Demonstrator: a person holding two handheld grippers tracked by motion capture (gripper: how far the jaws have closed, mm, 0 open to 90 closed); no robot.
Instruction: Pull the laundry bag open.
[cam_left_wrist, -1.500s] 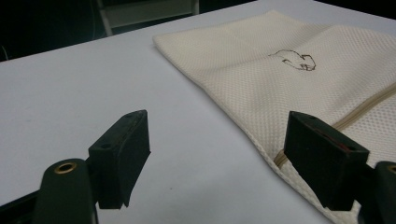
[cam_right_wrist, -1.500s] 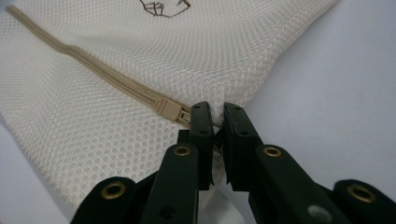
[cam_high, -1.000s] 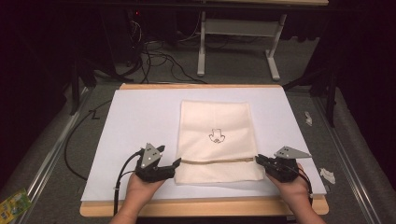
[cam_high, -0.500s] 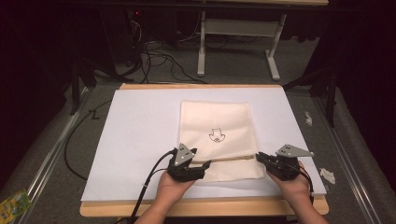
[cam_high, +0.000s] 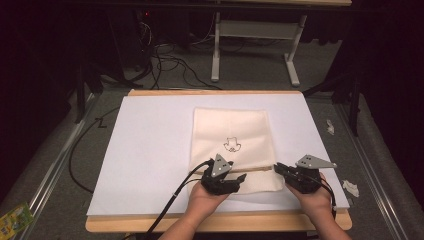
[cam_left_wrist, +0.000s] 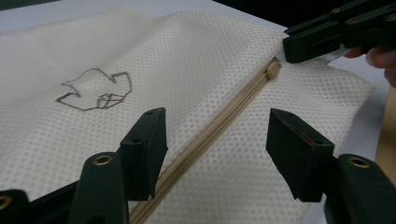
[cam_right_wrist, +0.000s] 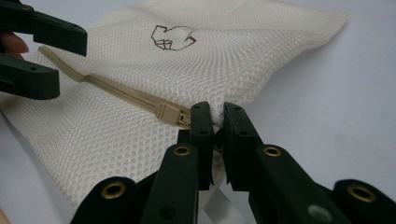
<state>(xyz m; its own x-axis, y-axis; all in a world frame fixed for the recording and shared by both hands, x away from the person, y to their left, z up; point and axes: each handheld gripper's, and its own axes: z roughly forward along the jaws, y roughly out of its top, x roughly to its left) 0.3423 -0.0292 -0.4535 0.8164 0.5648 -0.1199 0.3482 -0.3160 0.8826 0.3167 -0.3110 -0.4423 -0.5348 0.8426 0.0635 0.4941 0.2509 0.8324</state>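
**A:** What lies on the surface (cam_high: 150, 150)?

**B:** A cream-coloured rectangular mesh fabric pouch (cam_high: 232, 130) lies flat on the white-covered wooden surface, a little right of its middle. A small dark outline drawing (cam_high: 233, 144) is stitched near the pouch's centre. A beige zipper (cam_left_wrist: 219, 128) runs across the pouch, on the person's side of the drawing.

**A:** Where is the left hand-held gripper?

**B:** The black left hand-held gripper (cam_high: 239, 178) sits over the pouch's near half, just below the zipper line in the high view. In the left gripper view its jaws are spread wide, one on each side of the zipper, with nothing between them but the mesh beneath.

**A:** And the right one?

**B:** The black right hand-held gripper (cam_high: 276, 169) is at the pouch's right edge, at the zipper's end. In the right gripper view its jaws are pressed together, pinching the mesh edge of the pouch right beside the beige zipper slider (cam_right_wrist: 169, 114). A white strip hangs below the jaws there.

**A:** Anything else around the pouch?

**B:** Black cables (cam_high: 165, 55) trail on the grey floor beyond the surface's far edge, well apart from the pouch.
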